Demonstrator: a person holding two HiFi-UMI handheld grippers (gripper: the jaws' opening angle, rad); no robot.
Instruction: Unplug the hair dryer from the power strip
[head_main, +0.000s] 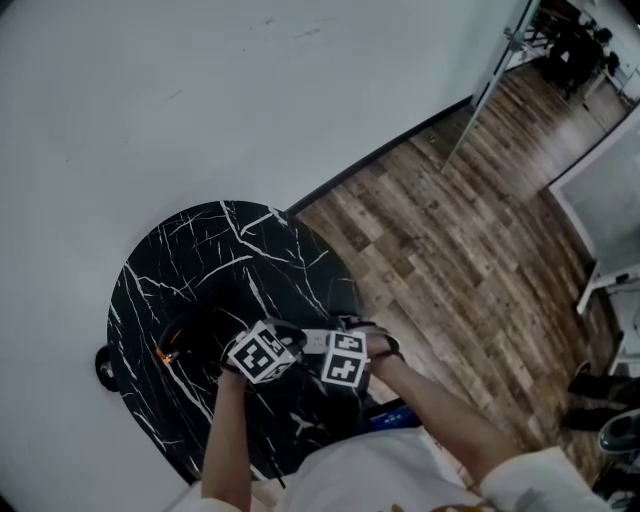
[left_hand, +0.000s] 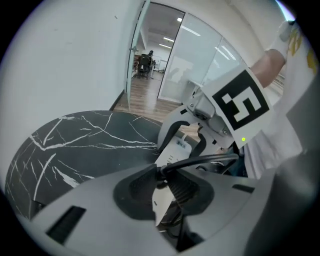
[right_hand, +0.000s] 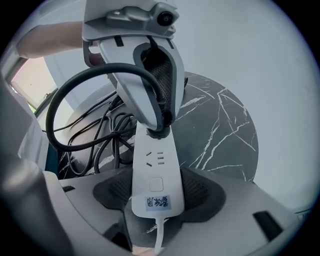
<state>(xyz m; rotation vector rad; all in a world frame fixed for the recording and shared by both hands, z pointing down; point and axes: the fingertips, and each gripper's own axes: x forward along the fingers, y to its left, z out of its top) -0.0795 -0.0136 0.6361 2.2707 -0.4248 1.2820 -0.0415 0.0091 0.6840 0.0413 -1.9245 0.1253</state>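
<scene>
Head view: a round black marble table with white veins is recorded, set against a white wall. A dark bulky object with a small orange spot lies on it, just left of the two marker cubes. Whether it is the hair dryer cannot be told.

Right gripper view: a white power strip is pinched across its width by the right gripper, one pad pressed on each long edge. A black cable is looped out to the left and runs into a bundle of cords on the table. At the strip's far end a black plug is seated in the last socket. It is clamped between the jaws of the left gripper, with the cable leaving sideways. One socket nearer the camera holds nothing. A square switch and a small printed label are noted below it.
</scene>
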